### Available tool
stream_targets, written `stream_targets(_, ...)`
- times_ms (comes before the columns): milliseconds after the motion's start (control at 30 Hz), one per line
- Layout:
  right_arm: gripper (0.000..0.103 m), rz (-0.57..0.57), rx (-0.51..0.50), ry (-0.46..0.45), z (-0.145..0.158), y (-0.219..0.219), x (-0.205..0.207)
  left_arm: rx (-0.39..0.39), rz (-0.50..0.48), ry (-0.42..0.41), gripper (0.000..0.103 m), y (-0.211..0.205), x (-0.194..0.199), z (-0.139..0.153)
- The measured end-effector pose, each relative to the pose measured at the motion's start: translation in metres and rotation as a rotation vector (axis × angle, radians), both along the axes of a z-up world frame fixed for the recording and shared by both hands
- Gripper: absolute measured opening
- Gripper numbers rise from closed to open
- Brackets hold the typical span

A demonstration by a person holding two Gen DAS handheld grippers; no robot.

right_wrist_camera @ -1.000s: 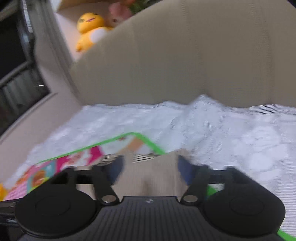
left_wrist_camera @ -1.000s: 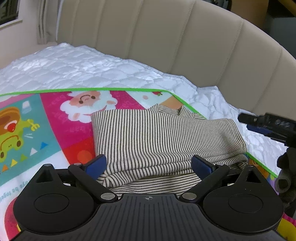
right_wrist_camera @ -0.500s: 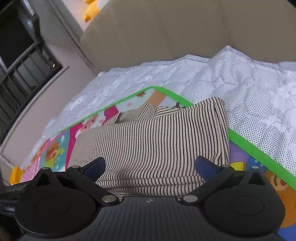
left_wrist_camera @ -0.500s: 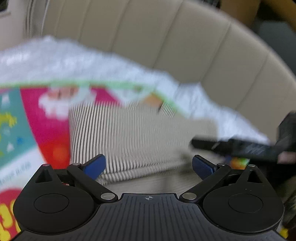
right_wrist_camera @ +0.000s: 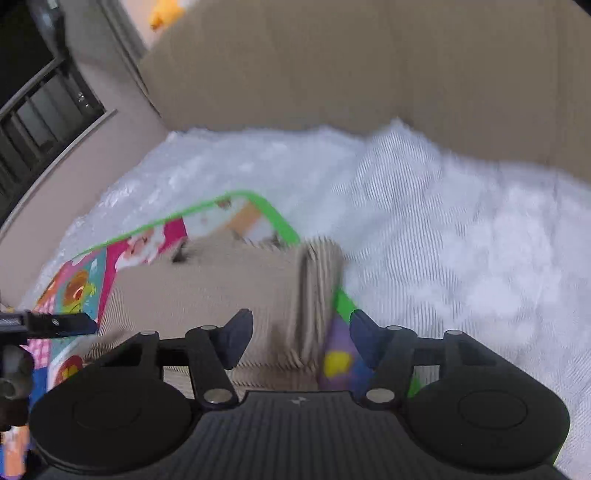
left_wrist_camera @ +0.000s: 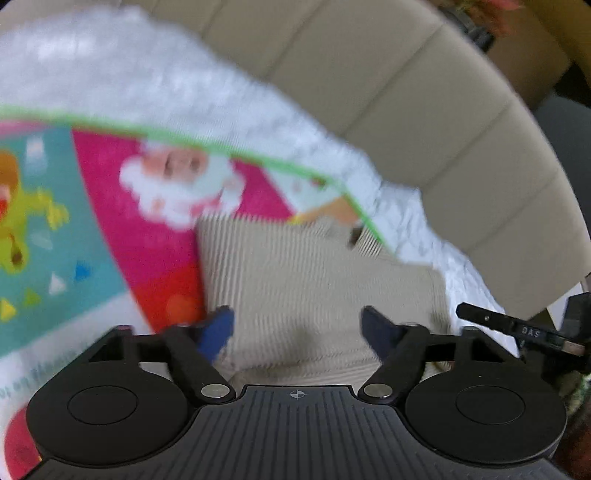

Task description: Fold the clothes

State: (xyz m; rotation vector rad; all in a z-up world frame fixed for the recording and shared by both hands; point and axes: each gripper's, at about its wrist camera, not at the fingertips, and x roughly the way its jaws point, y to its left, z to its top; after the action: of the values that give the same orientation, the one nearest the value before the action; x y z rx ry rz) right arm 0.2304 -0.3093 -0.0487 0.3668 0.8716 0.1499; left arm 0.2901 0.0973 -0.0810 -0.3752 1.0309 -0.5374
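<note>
A folded beige-and-dark striped garment (left_wrist_camera: 314, 288) lies on a colourful play mat (left_wrist_camera: 110, 240). My left gripper (left_wrist_camera: 299, 328) hovers over the garment's near edge. Its jaws are closing, with the cloth between the blue pads and no visible pinch. In the right wrist view the garment (right_wrist_camera: 221, 280) fills the lower left. My right gripper (right_wrist_camera: 301, 332) straddles its thick folded right edge, jaws also closing, with the pads apart from the cloth. Each gripper shows in the other's view: the right gripper (left_wrist_camera: 517, 332) at the right edge, the left gripper (right_wrist_camera: 55, 323) at the left edge. Both views are blurred.
The green-edged mat (right_wrist_camera: 92, 269) rests on a white quilted bedcover (right_wrist_camera: 443, 240). A padded beige headboard (left_wrist_camera: 406, 92) curves around the far side. A yellow plush toy (right_wrist_camera: 166, 14) sits behind it, and a dark window frame (right_wrist_camera: 29, 110) is at the left.
Both pairs of jaws have narrowed from wide open. The right gripper has shifted over the garment's right edge. The left gripper has moved closer over the near edge.
</note>
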Motion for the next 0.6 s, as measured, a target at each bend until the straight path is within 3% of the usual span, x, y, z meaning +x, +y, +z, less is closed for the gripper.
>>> stream_targets(100, 0.059, -0.005, 0.069, 0.037, -0.021, -0.005, 0.016, 0.004, 0.004, 0.004, 0.081, 0.000, 0.010, -0.015)
stream_targets(200, 0.059, 0.001, 0.120, 0.037, -0.038, 0.001, 0.035, -0.067, 0.030, 0.033, 0.082, 0.001, 0.030, -0.026)
stream_targets(367, 0.059, 0.068, 0.099, -0.005, -0.038, 0.021, 0.080, -0.113, 0.009, 0.008, 0.086, -0.013, 0.063, -0.032)
stream_targets(433, 0.051, 0.103, 0.073, -0.017, -0.038, 0.026, 0.090, -0.102, -0.007, -0.014, 0.087, -0.019, 0.069, -0.031)
stream_targets(467, 0.043, 0.121, 0.059, -0.022, -0.037, 0.029, 0.096, -0.089, -0.017, -0.029, 0.083, -0.021, 0.069, -0.029)
stream_targets(500, 0.031, 0.140, 0.045, -0.033, -0.034, 0.031, 0.094, -0.059, -0.023, -0.053, 0.072, -0.024, 0.068, -0.026)
stream_targets(533, 0.029, 0.160, 0.030, -0.045, -0.030, 0.032, 0.092, -0.031, -0.030, -0.078, 0.064, -0.025, 0.066, -0.024)
stream_targets(567, 0.027, 0.179, 0.015, -0.056, -0.027, 0.033, 0.090, -0.026, -0.029, -0.085, 0.046, -0.024, 0.064, -0.022)
stream_targets(600, 0.025, 0.200, -0.016, -0.079, -0.019, 0.036, 0.086, -0.024, -0.028, -0.091, 0.035, -0.023, 0.063, -0.019)
